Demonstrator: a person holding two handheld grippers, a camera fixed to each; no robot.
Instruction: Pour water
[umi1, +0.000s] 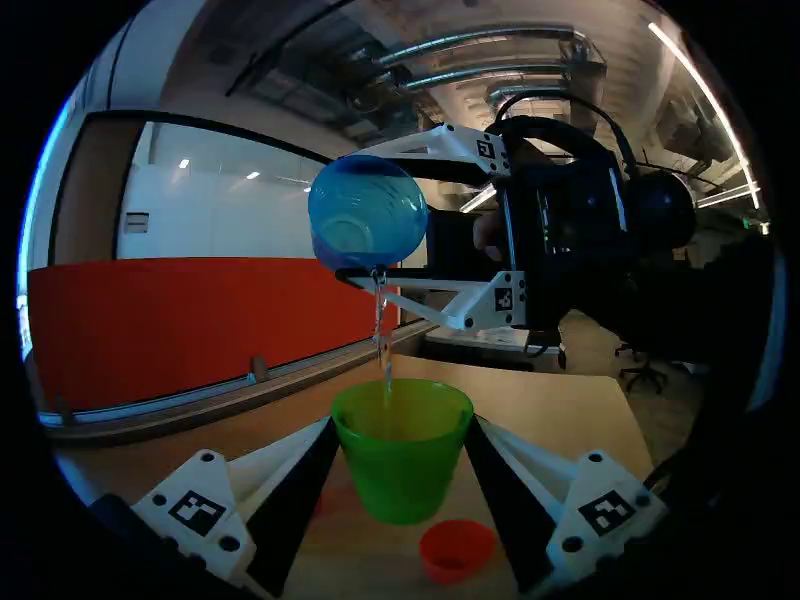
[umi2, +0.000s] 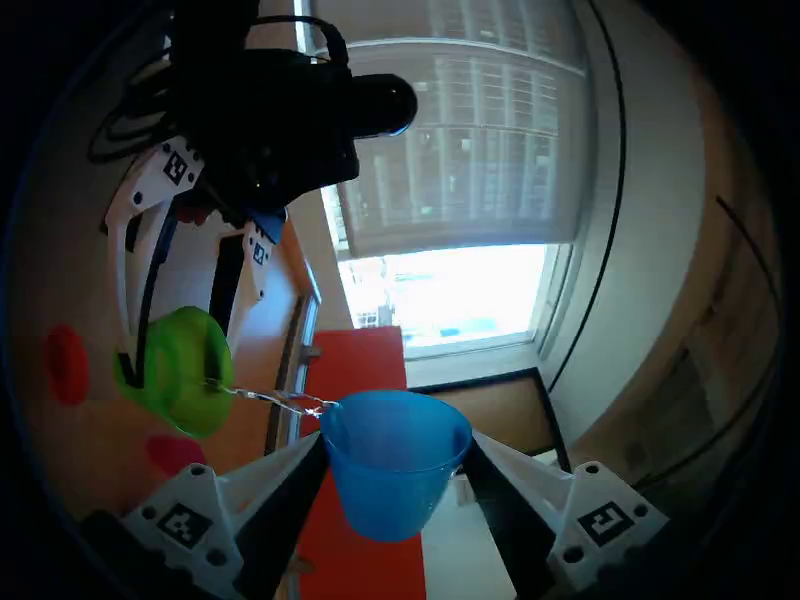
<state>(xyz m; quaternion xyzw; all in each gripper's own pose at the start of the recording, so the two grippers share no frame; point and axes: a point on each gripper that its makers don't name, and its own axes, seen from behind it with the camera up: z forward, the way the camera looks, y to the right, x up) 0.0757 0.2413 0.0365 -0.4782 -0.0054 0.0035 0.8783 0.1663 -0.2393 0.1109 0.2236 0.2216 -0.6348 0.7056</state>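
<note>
– Water: where is it just now?
– Falling in a thin stream into the green cup right in front of me. My left gripper is closed on that cup, one finger pressed to each side, so the mouth sits level under the stream. Whether its base rests on the worktop I cannot tell.
– And the little orange lid?
– Lying on the worktop just beside the green cup, clear of the pour.
– What feeds the stream?
– The blue cup, above the green one and apart from it. My right gripper is clamped on its sides and rolled over, so the cup lies nearly on its side and the water leaves from the lowest point of the lip. I judge that height is chosen so the stream lands inside the rim.
– How far along?
– Mid-pour, I'd say; what is left in the blue cup I can't make out. Tipping further too fast could overshoot.
– Behind it all?
– A red wall panel beyond the worktop's edge, and ceiling pipes.
</note>
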